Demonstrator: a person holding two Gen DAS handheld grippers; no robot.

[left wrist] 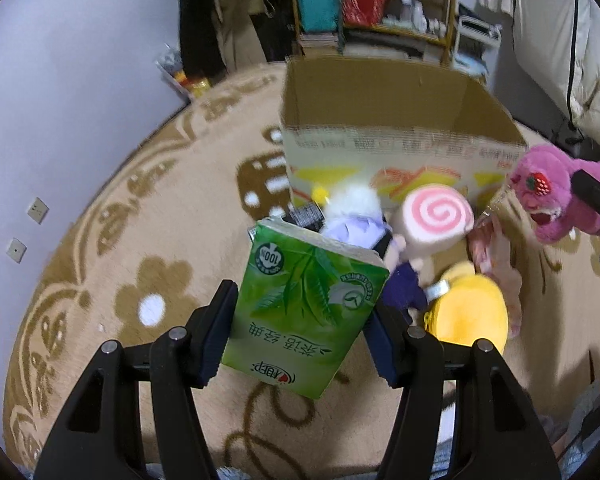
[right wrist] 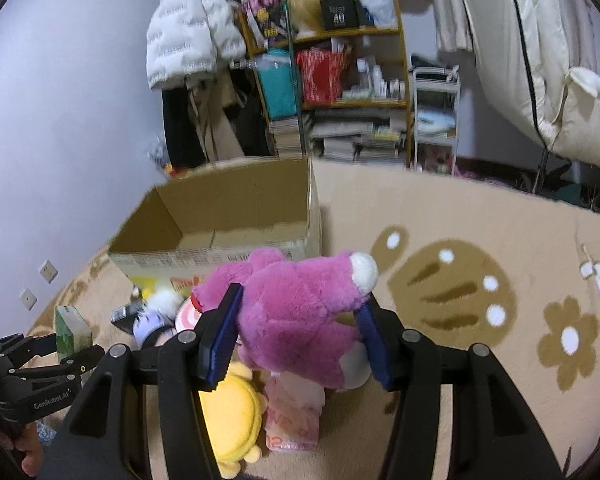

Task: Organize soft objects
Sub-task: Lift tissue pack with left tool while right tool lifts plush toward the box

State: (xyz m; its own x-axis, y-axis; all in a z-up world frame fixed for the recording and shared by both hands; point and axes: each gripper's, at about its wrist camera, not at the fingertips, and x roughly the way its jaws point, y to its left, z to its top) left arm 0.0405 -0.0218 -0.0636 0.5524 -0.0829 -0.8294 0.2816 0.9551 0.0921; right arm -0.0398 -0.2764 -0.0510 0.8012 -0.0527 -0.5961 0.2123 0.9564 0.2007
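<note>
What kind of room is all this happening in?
Probably a lived-in bedroom or spare room at home: a flower-patterned carpet, a cluttered wooden shelf of books and bottles, and a white padded jacket hanging by the wall.

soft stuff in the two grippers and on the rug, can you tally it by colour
green: 1, tissue pack in the left gripper
pink or magenta: 3, plush bear in the right gripper, swirl roll cushion, pink tissue pack
yellow: 1, plush
white and lilac: 1, doll
total: 6

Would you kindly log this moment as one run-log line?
left gripper: shut on green tissue pack | right gripper: shut on pink plush bear | cardboard box: open, nothing seen inside
</note>
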